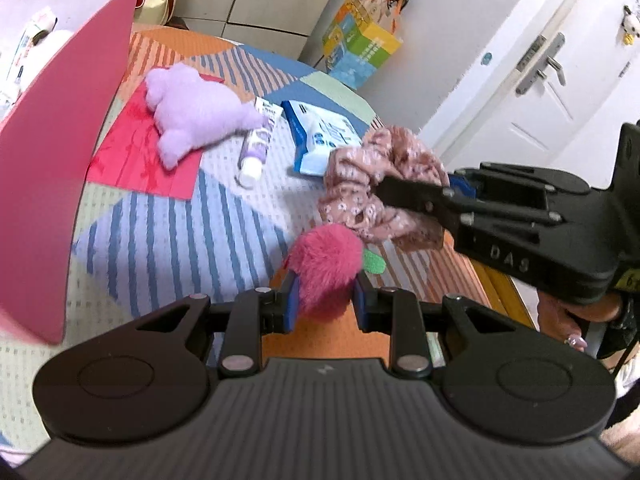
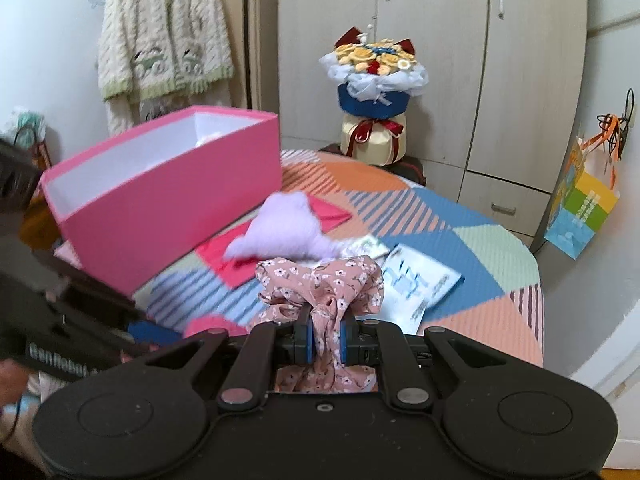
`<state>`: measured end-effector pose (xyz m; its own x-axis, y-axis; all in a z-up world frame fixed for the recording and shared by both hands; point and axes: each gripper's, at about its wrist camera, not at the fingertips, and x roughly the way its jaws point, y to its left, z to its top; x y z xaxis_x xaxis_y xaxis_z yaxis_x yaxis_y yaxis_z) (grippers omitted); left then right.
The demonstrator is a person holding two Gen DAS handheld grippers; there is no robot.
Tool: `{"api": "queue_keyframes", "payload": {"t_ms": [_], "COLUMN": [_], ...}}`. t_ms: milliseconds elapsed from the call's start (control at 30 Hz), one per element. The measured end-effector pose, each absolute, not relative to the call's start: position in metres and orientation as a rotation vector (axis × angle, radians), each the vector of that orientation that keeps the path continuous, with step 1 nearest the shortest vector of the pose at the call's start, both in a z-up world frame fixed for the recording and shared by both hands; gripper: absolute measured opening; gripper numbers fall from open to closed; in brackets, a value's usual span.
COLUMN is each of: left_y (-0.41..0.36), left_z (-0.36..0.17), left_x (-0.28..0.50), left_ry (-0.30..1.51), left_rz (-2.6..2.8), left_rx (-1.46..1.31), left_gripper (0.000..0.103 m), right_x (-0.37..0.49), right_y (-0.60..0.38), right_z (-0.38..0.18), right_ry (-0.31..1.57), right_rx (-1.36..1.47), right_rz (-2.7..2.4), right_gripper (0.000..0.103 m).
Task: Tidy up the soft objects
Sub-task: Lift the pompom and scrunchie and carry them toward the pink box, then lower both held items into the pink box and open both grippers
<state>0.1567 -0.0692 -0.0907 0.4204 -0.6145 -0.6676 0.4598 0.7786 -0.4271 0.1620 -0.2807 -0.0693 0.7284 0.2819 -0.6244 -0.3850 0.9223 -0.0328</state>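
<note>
Left gripper (image 1: pixel 325 300) clamped on a fluffy pink pompom (image 1: pixel 326 270), blue pads pressing into the fur from both sides, a small green tab (image 1: pixel 374 264) sticking out at its right. Held up above the striped patchwork bedspread (image 1: pixel 168 240), not resting on it. Right gripper (image 2: pixel 328 338) clamped on a pink floral scrunchie (image 2: pixel 320 284), fabric bunched between the 2 blue pads and spilling out in front and behind. In the left wrist view, scrunchie just beside the pompom and slightly above it to the right; whether the 2 touch cannot be told.

Lying on the bedspread: a lilac plush toy (image 1: pixel 192 114) on a red sheet (image 1: pixel 136 160), a small white and purple tube (image 1: pixel 256 152) just right of the plush, and a blue and white packet (image 1: pixel 316 136) right of the tube, partly behind the scrunchie. Open pink box (image 2: pixel 168 200) with white inside standing at the left of the bed, near the plush; some items inside, too cut off to name.

Further back in the right wrist view: a flower bouquet (image 2: pixel 374 80) before grey wardrobe doors (image 2: pixel 440 60), a cream knitted cardigan (image 2: pixel 164 28) hanging at the left, a colourful paper bag (image 2: pixel 584 208) hanging at the right.
</note>
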Motion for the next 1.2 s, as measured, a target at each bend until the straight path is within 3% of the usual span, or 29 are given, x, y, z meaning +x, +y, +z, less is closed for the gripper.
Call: {"api": "queue_keyframes", "payload": {"t_ms": [400, 700, 967, 1200], "left_y": [-0.027, 0.027, 0.071, 0.110], "left_z": [-0.078, -0.019, 0.014, 0.020], "left_x": [0.096, 0.082, 0.113, 0.181], "left_ry": [0.906, 0.803, 0.706, 0.682], "left_rz": [-0.736, -0.676, -0.562, -0.404], "left_rx": [-0.057, 0.036, 0.050, 0.010], "left_gripper": [0.026, 0.026, 0.026, 0.026], "right_x": [0.112, 0.109, 0.149, 0.212], "right_y": [-0.258, -0.218, -0.173, -0.132], "right_z": [-0.071, -0.030, 0.012, 0.009], "right_ry": [0.763, 0.705, 0.567, 0.543], "right_rx": [-0.079, 0.001, -0.001, -0.039], "right_rz": [0.491, 0.677, 0.759, 0.744], "right_gripper": [0.015, 0.016, 0.016, 0.016]}}
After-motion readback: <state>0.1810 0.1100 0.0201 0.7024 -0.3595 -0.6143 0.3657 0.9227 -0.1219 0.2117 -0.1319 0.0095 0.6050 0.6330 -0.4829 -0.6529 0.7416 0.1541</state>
